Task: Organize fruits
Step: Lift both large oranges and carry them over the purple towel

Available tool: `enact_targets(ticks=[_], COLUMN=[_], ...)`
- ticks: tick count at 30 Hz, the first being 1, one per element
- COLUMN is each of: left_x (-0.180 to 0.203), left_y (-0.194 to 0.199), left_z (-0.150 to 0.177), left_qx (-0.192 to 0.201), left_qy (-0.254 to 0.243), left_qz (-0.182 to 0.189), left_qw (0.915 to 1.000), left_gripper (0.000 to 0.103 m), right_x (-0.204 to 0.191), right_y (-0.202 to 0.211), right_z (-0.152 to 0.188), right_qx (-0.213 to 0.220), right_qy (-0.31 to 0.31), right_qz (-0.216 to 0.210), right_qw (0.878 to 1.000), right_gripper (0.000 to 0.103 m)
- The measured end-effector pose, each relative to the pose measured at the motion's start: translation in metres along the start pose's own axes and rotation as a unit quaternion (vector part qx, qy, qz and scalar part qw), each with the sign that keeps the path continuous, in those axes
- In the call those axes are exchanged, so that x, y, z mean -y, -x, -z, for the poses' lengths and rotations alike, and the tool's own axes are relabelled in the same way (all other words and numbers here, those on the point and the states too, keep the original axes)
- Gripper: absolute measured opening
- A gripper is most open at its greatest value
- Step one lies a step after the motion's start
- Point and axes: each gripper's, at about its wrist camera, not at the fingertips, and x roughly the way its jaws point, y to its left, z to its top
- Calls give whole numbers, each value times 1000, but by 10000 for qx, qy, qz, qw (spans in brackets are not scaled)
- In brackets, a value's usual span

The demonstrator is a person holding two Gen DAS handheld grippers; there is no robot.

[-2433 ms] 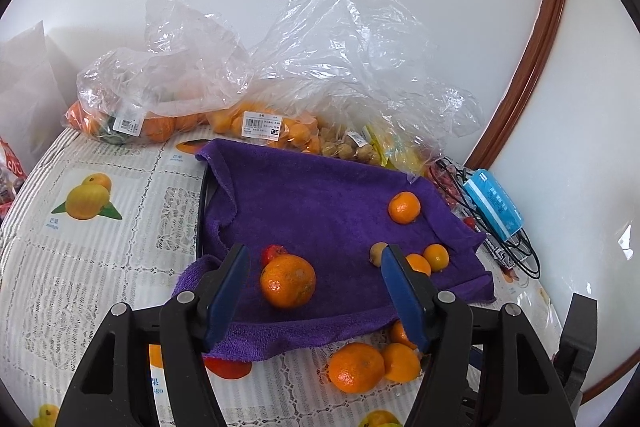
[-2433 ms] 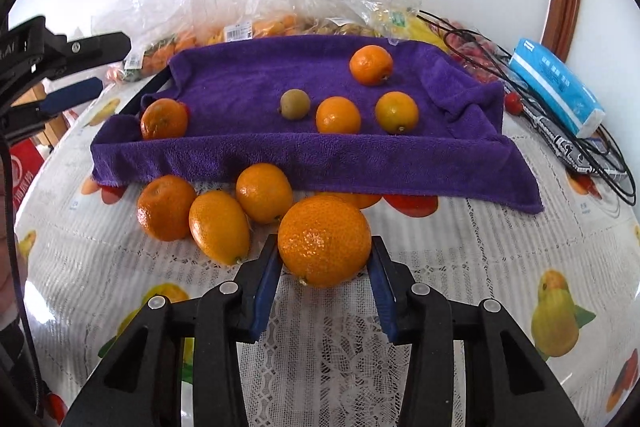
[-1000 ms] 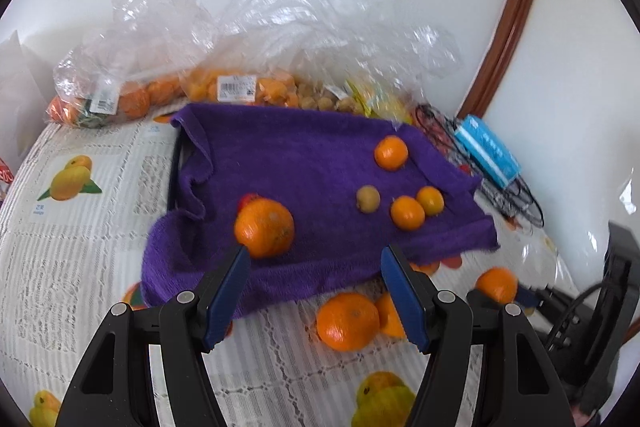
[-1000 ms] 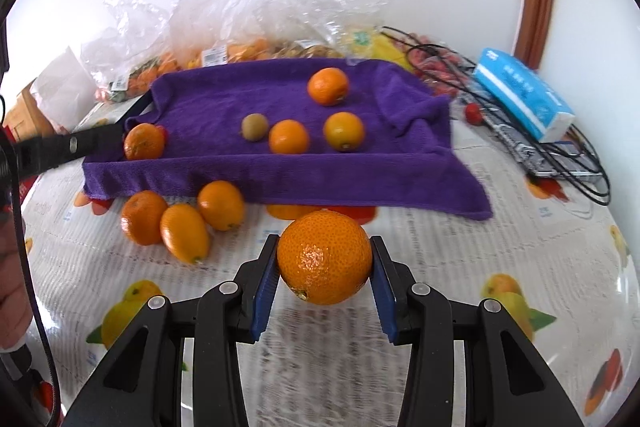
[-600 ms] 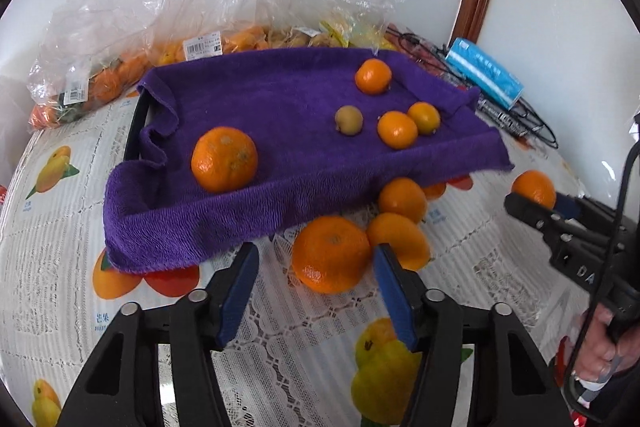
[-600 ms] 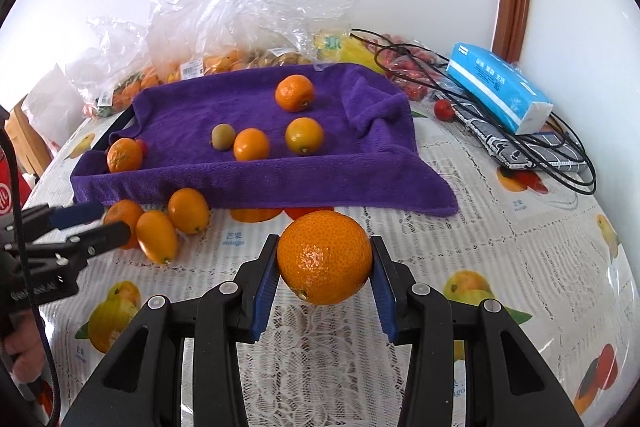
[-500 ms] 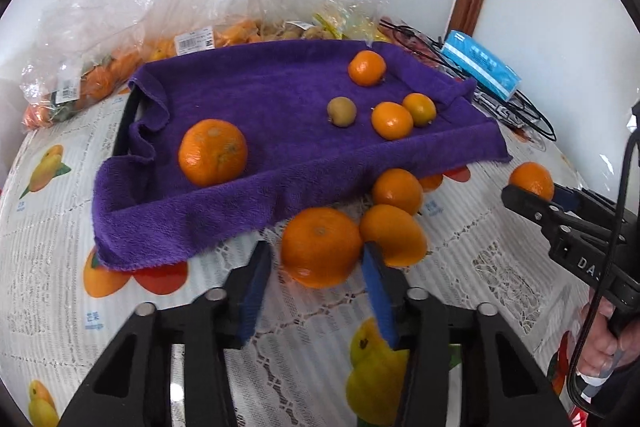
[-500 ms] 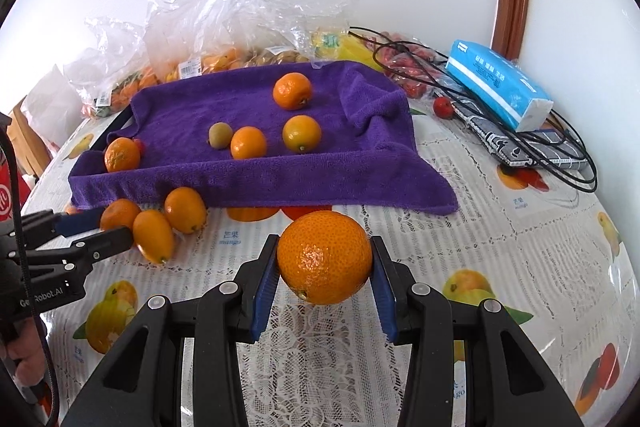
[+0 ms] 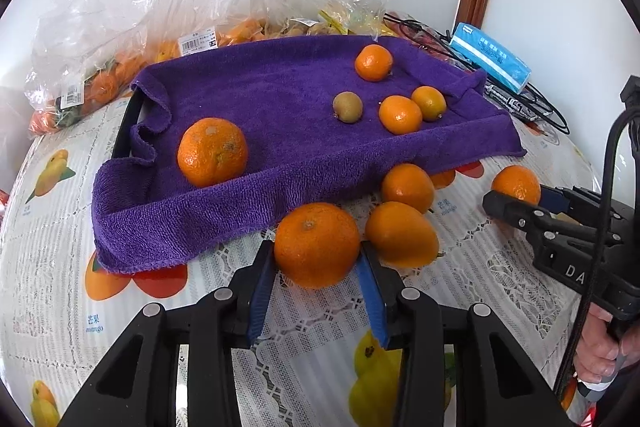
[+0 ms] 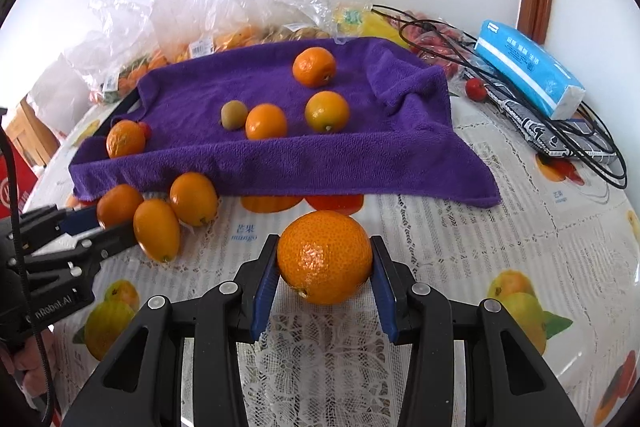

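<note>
My left gripper is shut on an orange that sits on the tablecloth in front of the purple towel. Two more oranges lie just to its right. My right gripper is shut on another orange and holds it above the tablecloth; it also shows in the left wrist view. On the towel lie a large orange, several small oranges and a brownish-green fruit. The left gripper shows at the left of the right wrist view.
Clear plastic bags of fruit stand behind the towel. A blue tissue pack, black cables and small red fruits lie at the right. A dark tray rim shows under the towel's left edge.
My left gripper moved back from the towel, came down around the front orange and closed on it. My right gripper lifted its orange and drew back to the right.
</note>
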Motion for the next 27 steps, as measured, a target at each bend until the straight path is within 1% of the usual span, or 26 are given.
enact_targets(ticks=[3,5,10,14,17,23,27], left_x=[4,4,-3,-8,-7,-4,-7], left_y=[-2,-1,2,9,17,27,31], left_z=[-1,-1,-1,-2,-2,1,5], left_qx=[-25,-7,21,119,245,358,307], left_qy=[-93,-103,52,136,96,65,265], left_qz=[-92,-88,-33,72,140,319,427], left_qw=[9999,9999,10000,9998,9996,9988,9983], left_gripper=[41,39,38,38,38,38,38], right_x=[3,4,3,3,1,0,-2], right_y=[-3,-4,-2,5,12,30,43], right_z=[0,1,2,4,5,1,-7], right_qx=[-47,-63,-27,55,121,335,525], right_qy=[-97,-128,-123,-134,-98,-84,-59], right_qz=[-69,-90,-74,-74,-65,-86,-111], right_qw=[9999,9999,9999,9999,9999,9994,9985], right_gripper=[43,43,43,43,43,43,43])
